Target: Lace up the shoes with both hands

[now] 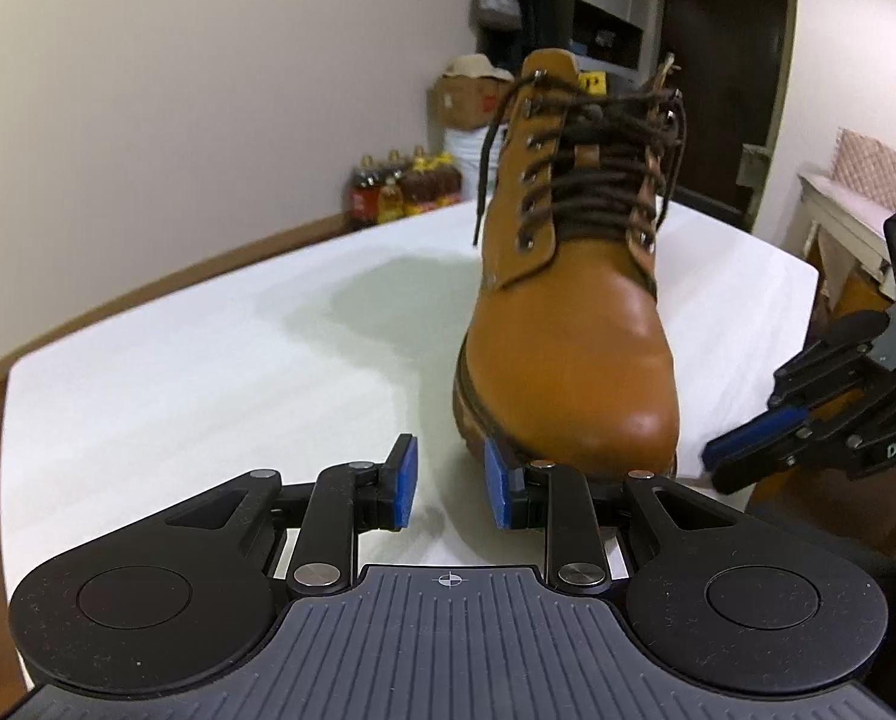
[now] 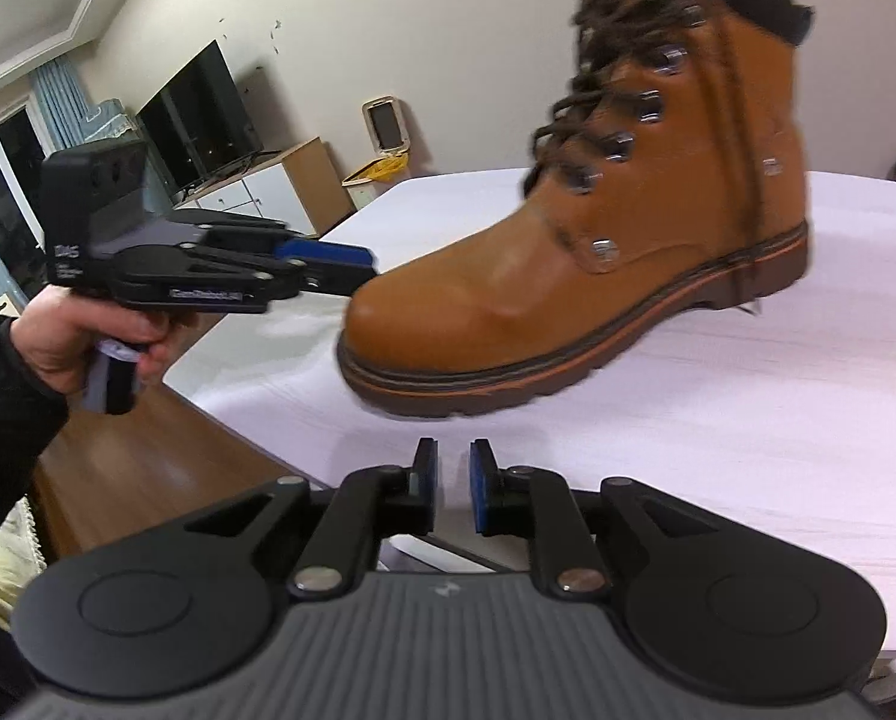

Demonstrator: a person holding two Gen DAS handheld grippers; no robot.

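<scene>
- One tan leather boot (image 1: pixel 574 312) stands upright on the white table (image 1: pixel 177 372), its toe toward the near edge where both grippers wait.
- Dark brown laces (image 1: pixel 598 180) cross through the metal eyelets up the front; one loose lace end (image 1: pixel 485 180) hangs down the boot's side, in the left wrist view on the left, its tip clear of the table.
- From the left wrist view, the left gripper (image 1: pixel 451 486) sits low over the table just before the toe, its blue pads (image 1: pixel 404 483) parted by a moderate gap with nothing between them. The right-hand pad lies right against the sole's front edge; whether it touches cannot be told.
- From the right wrist view, the right gripper (image 2: pixel 452 486) is nearly closed, only a narrow slit between its pads, and it holds nothing. It hovers near the boot's sole (image 2: pixel 568 360), beside the toe.
- That same view shows the left gripper from the side, level with the toe cap, gripped at its handle by the person's hand (image 2: pixel 93 330) in a dark sleeve.
- The left wrist view catches the right gripper at the right edge, off the table corner, pointing toward the boot's toe.
- Behind the table stand bottles (image 1: pixel 399 186) on the floor, a cardboard box (image 1: pixel 469 99), a television (image 2: pixel 201 120) on a cabinet (image 2: pixel 273 192).
</scene>
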